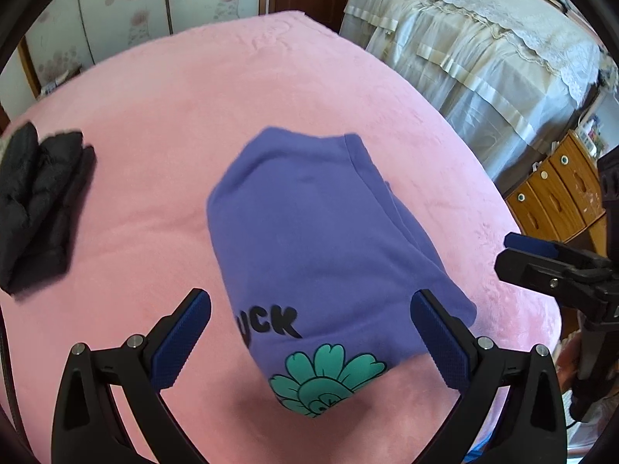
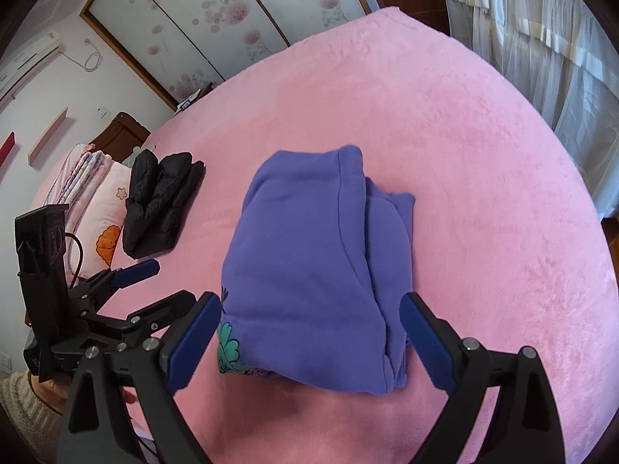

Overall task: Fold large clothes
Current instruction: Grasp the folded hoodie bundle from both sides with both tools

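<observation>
Right gripper point(image 2: 309, 342): jaws spread wide, nothing between the pads, no contact with cloth. Blue pads point(image 2: 191, 342) ribbed, on black arms with steel pins. Left gripper point(image 1: 311, 338): jaws likewise wide, empty, hovering clear of the fabric.

Sweatshirt point(image 2: 309, 263): purple, soft matte knit, folded into a thick rounded-off rectangle, lying just ahead of and below both grippers on the blanket point(image 2: 464, 154). Layered edges and a ribbed cuff show on the side toward the right gripper's right finger. The near end, seen from the left wrist, carries black block letters "UCK" and a teal flower print point(image 1: 325, 379) with black outlines.

Blanket: pink, plush, short nap, faint creases; covers the whole bed.

Jacket point(image 2: 160, 208): black, quilted, puffy, folded into a compact stack, well to the left of both grippers. Beyond it, from the right wrist, pillows point(image 2: 96, 201) with pale prints.

Each gripper appears at the edge of the other's view, side by side, apart.
</observation>
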Demonstrator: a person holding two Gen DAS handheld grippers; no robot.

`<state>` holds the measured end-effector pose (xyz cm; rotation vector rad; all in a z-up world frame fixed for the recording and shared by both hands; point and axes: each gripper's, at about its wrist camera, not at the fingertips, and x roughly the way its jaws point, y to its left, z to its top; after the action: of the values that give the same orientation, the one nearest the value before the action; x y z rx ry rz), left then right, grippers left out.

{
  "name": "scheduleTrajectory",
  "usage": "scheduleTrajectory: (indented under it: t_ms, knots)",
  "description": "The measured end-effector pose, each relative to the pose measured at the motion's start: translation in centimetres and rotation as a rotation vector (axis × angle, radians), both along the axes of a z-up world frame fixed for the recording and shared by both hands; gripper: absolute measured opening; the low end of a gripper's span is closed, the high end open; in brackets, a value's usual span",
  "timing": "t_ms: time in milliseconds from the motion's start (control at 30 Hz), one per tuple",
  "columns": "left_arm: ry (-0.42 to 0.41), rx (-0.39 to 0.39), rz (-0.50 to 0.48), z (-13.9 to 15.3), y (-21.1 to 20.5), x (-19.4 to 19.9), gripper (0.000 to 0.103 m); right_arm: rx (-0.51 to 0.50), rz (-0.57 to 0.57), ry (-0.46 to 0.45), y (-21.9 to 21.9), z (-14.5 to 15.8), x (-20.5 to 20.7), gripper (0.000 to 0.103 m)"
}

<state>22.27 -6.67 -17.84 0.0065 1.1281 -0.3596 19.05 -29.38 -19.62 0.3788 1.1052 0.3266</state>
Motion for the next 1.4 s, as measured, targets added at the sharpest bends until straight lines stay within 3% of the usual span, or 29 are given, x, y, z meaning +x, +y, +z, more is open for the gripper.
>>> scheduleTrajectory:
  t_ms: [233,467,600,733,967,1267,1300,1333,1400]
  knots:
    - [0.110,-0.096,0.097,-4.7,2.1,2.2,0.102,0.001,0.034,0.075,-0.5,-4.3,2.9,0.094]
    - [0.207,-0.194,0.132,-9.1,3.8,4.6,0.102,0.014,0.054,0.187,-0.8,-9.9,6.6,0.094]
    - [0.274,-0.238,0.121,-11.8,4.4,5.9,0.103,0.098,0.039,0.291,-1.8,-13.9,8.2,0.094]
    - [0.307,-0.262,0.095,-13.6,4.2,6.4,0.103,0.166,0.062,0.346,-2.4,-17.0,8.9,0.103]
    - [0.315,-0.331,0.057,-15.1,4.8,6.6,0.103,0.301,0.155,0.346,-2.7,-18.5,10.0,0.103]
    - [0.350,-0.371,0.032,-15.8,6.4,6.7,0.103,0.363,0.233,0.338,-1.1,-19.1,10.9,0.101]
    - [0.354,-0.375,0.027,-15.9,6.7,6.9,0.103,0.369,0.239,0.335,-1.4,-19.0,10.9,0.098]
    - [0.359,-0.378,0.025,-16.1,6.9,6.9,0.103,0.401,0.251,0.335,-1.4,-19.0,10.8,0.087]
    - [0.383,-0.390,0.025,-16.2,7.1,7.0,0.103,0.416,0.255,0.333,-1.9,-19.3,10.7,0.080]
